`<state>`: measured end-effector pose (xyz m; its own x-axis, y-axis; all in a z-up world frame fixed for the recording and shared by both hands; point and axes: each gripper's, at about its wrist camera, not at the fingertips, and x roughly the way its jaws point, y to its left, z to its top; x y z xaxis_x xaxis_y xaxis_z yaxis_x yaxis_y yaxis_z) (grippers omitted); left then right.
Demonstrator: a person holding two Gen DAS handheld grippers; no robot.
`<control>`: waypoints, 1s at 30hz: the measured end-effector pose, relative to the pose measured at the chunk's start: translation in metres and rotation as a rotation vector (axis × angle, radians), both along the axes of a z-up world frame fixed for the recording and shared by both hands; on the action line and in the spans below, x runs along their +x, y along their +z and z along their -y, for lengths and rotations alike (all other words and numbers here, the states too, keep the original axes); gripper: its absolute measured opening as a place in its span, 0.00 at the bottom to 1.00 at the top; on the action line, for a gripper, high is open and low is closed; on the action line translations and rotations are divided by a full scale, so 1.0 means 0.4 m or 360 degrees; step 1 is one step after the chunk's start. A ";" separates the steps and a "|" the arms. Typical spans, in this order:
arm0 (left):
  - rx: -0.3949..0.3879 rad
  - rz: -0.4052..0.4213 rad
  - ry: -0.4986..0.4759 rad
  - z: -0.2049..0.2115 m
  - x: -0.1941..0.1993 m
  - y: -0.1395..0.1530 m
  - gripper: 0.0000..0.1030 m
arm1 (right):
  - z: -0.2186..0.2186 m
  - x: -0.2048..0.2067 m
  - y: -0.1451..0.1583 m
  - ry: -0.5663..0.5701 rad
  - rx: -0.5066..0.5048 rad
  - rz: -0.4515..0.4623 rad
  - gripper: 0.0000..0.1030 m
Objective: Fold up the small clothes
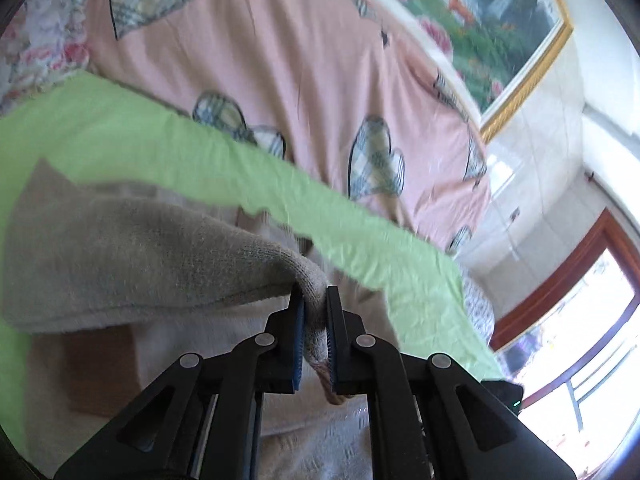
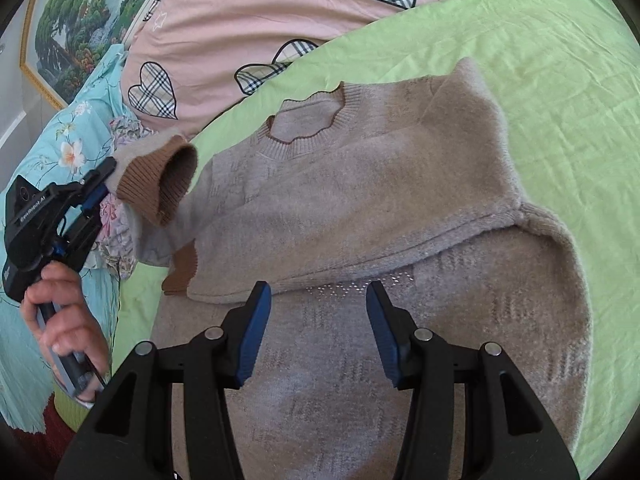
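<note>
My left gripper clamps the sweater sleeve cuff at mid-left, right gripper gaping & empty; bottom folded up already, sleeves + final fold left, I reckon.

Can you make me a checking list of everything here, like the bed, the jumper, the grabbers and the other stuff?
Surface: light green sheet over a bed.
Job's things: fuzzy beige knitted sweater, partly folded; brown ribbed cuff lifted.
Clutter: pink quilt with plaid hearts; turquoise floral bedding.
Grippers: left gripper shut on the sleeve; right gripper open above the sweater.
Cables: nothing seen.
Surroundings: gold-framed landscape picture; window.
</note>
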<state>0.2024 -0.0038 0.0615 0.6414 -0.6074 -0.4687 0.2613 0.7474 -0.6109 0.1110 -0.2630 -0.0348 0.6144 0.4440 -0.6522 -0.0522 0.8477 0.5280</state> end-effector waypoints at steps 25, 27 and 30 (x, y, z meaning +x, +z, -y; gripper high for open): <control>0.0667 -0.0364 0.0482 -0.314 -0.095 -0.193 0.41 | -0.131 0.167 -0.073 0.0080 -0.0097 -0.0106 0.56; 0.0731 -0.0382 0.0526 -0.330 -0.062 -0.209 0.41 | -0.146 0.180 -0.071 0.0091 -0.0115 -0.0075 0.59; 0.0741 -0.0395 0.0543 -0.336 -0.014 -0.225 0.41 | -0.160 0.199 -0.063 0.0199 -0.0010 -0.0065 0.05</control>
<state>0.1967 0.1307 -0.0285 0.6014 -0.0836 -0.7945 -0.1467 0.9660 -0.2128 0.1905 -0.1989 -0.0598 0.5275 0.5114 -0.6783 -0.1362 0.8391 0.5267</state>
